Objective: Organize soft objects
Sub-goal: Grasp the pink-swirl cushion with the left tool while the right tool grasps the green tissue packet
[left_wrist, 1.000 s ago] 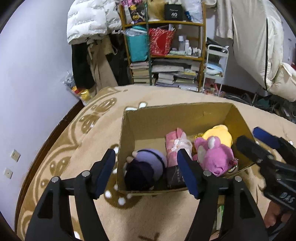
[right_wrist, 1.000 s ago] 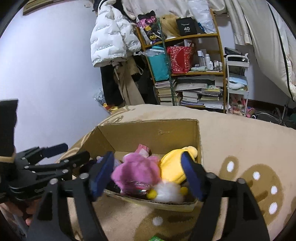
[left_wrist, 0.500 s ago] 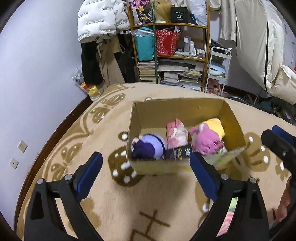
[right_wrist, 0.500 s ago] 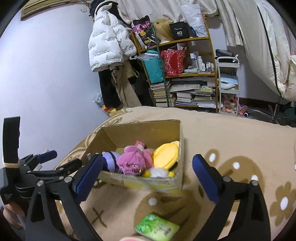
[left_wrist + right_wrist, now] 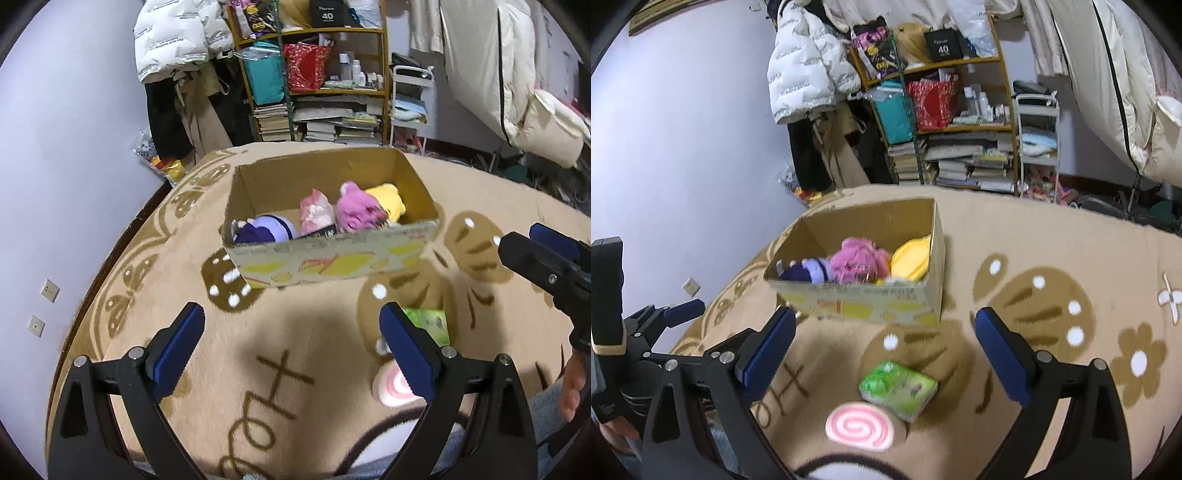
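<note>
Two hand-held grippers hang over a tan patterned rug (image 5: 303, 354), each with its blue-padded jaws spread wide and nothing between them. The left gripper (image 5: 291, 343) is on the near side of the cardboard box (image 5: 332, 258), with bare rug between its pads and the box's near wall. The right gripper (image 5: 884, 347) hovers above a green packet (image 5: 899, 384) and a pink spiral roll (image 5: 858, 430), both lying on the rug on the near side of the box and well apart from its wall; roll and packet lie just beside each other (whether they touch cannot be told).

Inside the box, pressed against the near wall, sit a purple plush doll (image 5: 264, 229), a pale pink plush (image 5: 316, 214), a magenta plush bear (image 5: 356, 212) and a yellow plush (image 5: 386, 201), left to right in the left wrist view. The far part of the box floor (image 5: 284, 195) shows bare cardboard. The box's top edges stand open, with no flaps folded in.

To the right of the box, flower and mushroom patterns run across open rug. To its left, the rug's curved border meets dark floor and a lilac wall (image 5: 55, 166). Behind the box stands a crowded wooden bookshelf (image 5: 942, 122), a white puffer jacket (image 5: 805, 74) hanging to its left.
</note>
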The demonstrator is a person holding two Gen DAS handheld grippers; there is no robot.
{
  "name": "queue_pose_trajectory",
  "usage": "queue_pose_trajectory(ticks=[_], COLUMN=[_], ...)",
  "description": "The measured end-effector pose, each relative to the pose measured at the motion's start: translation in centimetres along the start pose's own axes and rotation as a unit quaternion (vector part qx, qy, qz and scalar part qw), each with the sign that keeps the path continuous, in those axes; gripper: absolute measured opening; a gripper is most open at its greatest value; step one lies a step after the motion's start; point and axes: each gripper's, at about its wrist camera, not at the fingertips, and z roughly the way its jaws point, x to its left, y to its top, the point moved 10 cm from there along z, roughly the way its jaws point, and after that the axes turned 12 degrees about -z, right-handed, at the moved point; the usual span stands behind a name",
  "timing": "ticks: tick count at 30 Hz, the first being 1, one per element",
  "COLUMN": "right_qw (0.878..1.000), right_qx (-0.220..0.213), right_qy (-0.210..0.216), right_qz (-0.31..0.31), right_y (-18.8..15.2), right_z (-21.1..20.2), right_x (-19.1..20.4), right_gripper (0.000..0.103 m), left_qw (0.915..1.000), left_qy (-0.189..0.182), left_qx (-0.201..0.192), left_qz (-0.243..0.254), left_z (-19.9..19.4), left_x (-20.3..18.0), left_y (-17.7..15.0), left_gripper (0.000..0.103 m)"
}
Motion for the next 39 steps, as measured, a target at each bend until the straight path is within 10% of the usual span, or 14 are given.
queue_pose_trajectory(ticks=[39], right_qw=[0.973], right_qx=[0.209], right_qy=[0.047], right_qz=[0.087], right_y=[-9.7], right_z=[8.5], right_x=[-2.5], right_gripper=[0.099], left_qw=[0.9866], left_qy=[-0.098], left_qx=[0.123], left_qz=[-0.043], left_z=[6.8], left_x=[-7.3], left_y=[-8.4], left_gripper=[0.095])
